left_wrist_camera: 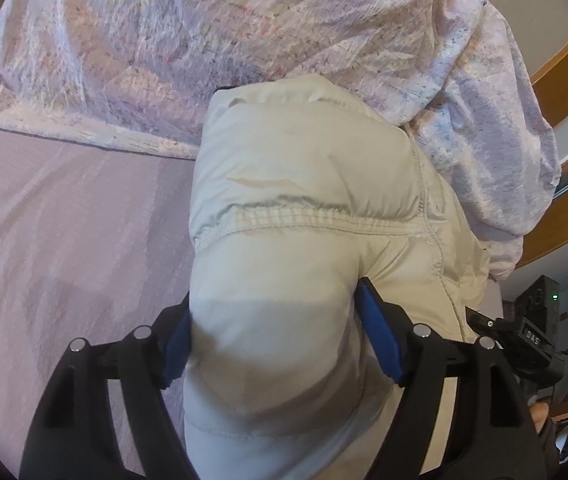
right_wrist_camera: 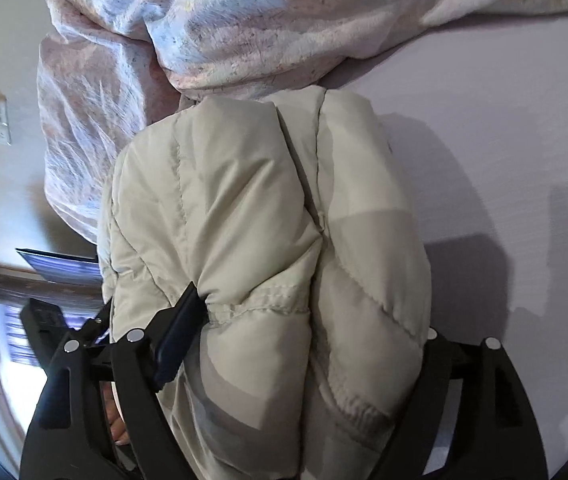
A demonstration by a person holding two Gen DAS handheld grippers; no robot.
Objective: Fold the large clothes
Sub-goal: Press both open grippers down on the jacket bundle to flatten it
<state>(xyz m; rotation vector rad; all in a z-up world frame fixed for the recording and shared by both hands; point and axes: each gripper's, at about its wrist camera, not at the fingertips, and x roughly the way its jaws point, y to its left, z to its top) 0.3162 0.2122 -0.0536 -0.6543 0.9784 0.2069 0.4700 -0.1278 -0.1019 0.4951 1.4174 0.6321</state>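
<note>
Folded cream quilted puffer jacket (left_wrist_camera: pixel 307 200) on lilac bedsheet (left_wrist_camera: pixel 64 220); left gripper (left_wrist_camera: pixel 276 344) and right gripper (right_wrist_camera: pixel 303 344) straddling it, grip apparently slack, pad contact unclear.

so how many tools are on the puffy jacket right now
2. The left tool straddles one end of the cream jacket, and the right tool straddles the other end, with the jacket bulk between each one's fingers. The right tool's far finger is hidden behind the fabric.
</note>
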